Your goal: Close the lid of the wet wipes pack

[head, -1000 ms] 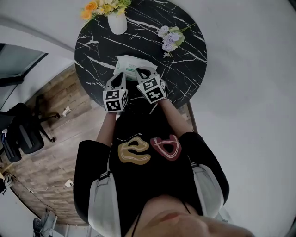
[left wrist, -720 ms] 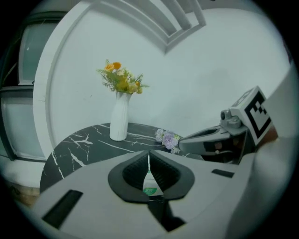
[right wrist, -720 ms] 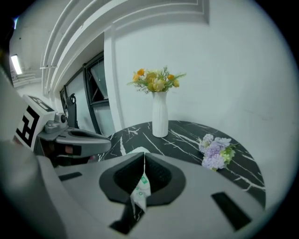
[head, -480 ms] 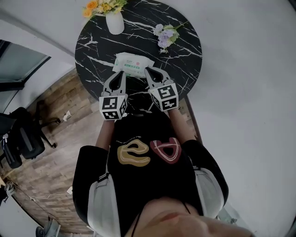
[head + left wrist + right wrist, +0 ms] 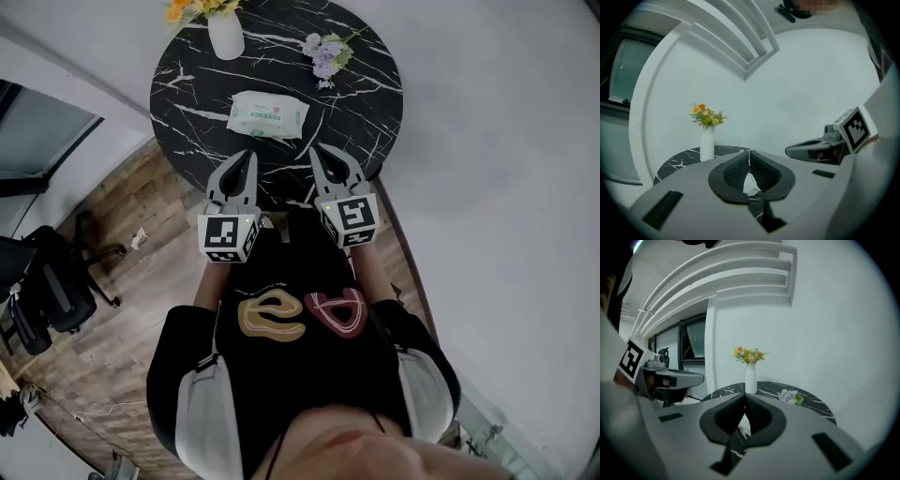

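Grey left gripper (image 5: 250, 154) and right gripper (image 5: 315, 149) closed, clear of wipes pack (image 5: 268, 114).

Round black marble-look table (image 5: 370, 108) with white veins, three things on top, set on a brown wood-plank floor (image 5: 112, 309).
Flat white-and-green wet wipes pack (image 5: 268, 115) lying about mid-table, a little left of centre, touching nothing else. Slim white ceramic vase (image 5: 225, 36) with yellow and orange flowers, upright at the far left edge. Loose sprig of pale purple flowers (image 5: 323, 56) with green leaves, lying flat at the far right, well apart from vase and pack.
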Available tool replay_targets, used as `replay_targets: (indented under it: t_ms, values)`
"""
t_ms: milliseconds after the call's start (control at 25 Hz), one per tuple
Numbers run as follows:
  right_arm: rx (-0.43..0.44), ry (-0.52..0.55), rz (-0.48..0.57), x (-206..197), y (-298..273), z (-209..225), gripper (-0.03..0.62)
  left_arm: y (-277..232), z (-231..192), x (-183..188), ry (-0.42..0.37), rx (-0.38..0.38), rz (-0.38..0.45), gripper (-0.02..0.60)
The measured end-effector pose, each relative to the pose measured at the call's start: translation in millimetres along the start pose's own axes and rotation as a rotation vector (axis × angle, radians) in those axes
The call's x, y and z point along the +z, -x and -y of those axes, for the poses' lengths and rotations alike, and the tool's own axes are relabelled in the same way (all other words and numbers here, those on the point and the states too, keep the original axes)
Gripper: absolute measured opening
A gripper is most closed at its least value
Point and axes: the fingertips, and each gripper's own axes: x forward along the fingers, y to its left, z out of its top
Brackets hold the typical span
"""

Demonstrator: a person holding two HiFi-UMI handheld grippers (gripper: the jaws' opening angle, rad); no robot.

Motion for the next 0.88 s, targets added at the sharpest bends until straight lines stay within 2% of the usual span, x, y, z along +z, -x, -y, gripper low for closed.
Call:
replay_targets:
  t_ms: [360, 600, 880]
  values:
    - [-0.032, 0.003, 0.014, -9.6, 29.1, -24.6, 0.011, 31.9, 9.2, -1.8, -0.02, -0.025, 0.012, 0.023]
    - [-0.033, 0.121, -0.001, -9.7, 33.5, -41.9, 0.011, 39.2, 12.0, -8.5, -0.042, -0.021, 0.019, 0.023]
    - [-0.013, 0.163, 0.005, -8.5, 36.6, -54.7, 0.009, 43.0, 7.8, -8.2, -0.02, -0.007, 0.03, 0.023]
